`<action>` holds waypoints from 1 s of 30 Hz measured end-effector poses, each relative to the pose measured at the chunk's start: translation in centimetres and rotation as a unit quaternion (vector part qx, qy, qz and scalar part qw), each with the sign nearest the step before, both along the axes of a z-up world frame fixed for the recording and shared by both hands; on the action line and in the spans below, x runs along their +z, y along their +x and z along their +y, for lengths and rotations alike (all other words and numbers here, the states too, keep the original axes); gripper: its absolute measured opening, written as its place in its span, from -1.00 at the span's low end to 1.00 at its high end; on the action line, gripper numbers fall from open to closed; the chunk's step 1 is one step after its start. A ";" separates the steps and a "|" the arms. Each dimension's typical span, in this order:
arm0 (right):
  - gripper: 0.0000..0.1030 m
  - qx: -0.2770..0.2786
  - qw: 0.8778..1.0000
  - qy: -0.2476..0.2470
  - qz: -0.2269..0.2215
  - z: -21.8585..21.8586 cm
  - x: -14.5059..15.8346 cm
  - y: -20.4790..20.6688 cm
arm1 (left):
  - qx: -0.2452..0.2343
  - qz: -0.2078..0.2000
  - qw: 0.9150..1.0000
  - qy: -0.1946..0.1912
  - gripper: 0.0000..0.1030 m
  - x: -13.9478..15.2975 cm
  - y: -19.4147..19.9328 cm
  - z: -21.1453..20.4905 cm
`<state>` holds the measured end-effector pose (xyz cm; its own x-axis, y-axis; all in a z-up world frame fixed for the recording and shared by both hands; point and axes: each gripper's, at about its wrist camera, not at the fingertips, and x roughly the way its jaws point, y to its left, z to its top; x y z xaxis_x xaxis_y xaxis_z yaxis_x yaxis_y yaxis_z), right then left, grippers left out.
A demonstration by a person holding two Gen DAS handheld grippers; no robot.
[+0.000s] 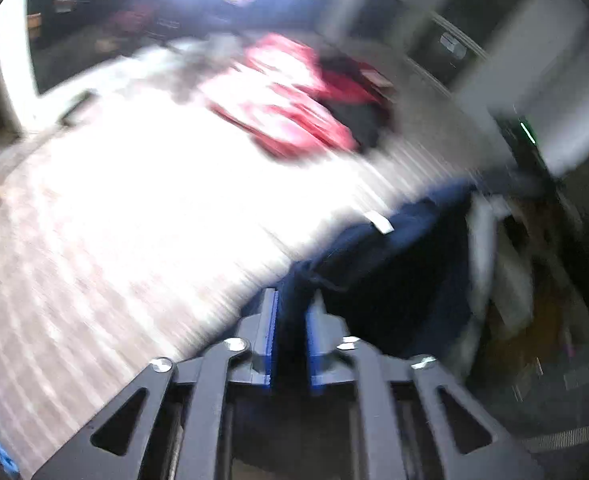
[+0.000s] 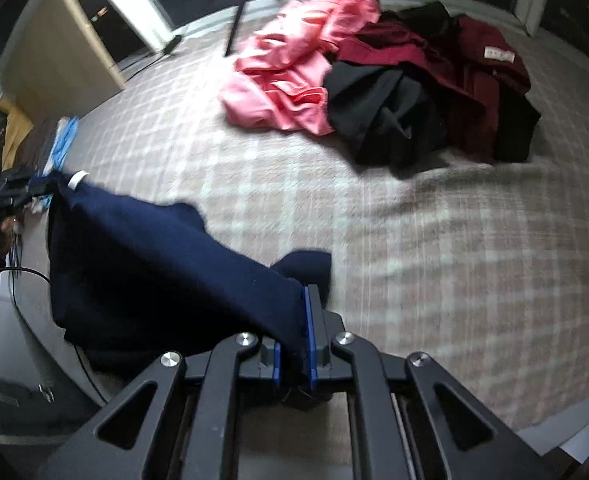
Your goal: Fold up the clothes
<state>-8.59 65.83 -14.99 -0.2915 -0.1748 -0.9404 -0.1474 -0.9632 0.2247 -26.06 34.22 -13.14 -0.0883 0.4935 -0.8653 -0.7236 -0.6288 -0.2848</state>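
A navy garment [image 2: 142, 248] hangs stretched between my two grippers over the near left edge of a bed with a plaid cover [image 2: 454, 240]. My right gripper [image 2: 298, 300] is shut on one end of it, and the cloth bunches between the blue pads. In the blurred left wrist view, my left gripper [image 1: 292, 300] has the navy garment [image 1: 394, 264] pinched between its pads, near a white tag [image 1: 382, 224]. The right wrist view shows that tag [image 2: 76, 179] at the far corner, beside the left gripper [image 2: 14, 194].
A pile of clothes lies at the far side of the bed: pink [image 2: 290, 68], black [image 2: 382, 116] and maroon [image 2: 474, 80]. A beige cabinet [image 2: 54, 60] and a dark tripod leg [image 2: 236, 20] stand beyond the bed. A cable [image 2: 22, 280] runs off its left edge.
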 end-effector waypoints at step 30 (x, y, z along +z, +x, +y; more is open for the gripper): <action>0.02 0.081 0.995 0.042 -0.039 -0.8 -3.6 -5.1 | -0.054 -0.064 0.992 -0.091 -0.89 -9.0 0.4 2.0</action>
<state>-13.64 64.99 -18.57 -0.1915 -0.1341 -0.9723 -0.0023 -0.9906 0.1371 -25.64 36.25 -22.11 0.0731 0.3294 -0.9414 -0.7548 -0.5986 -0.2681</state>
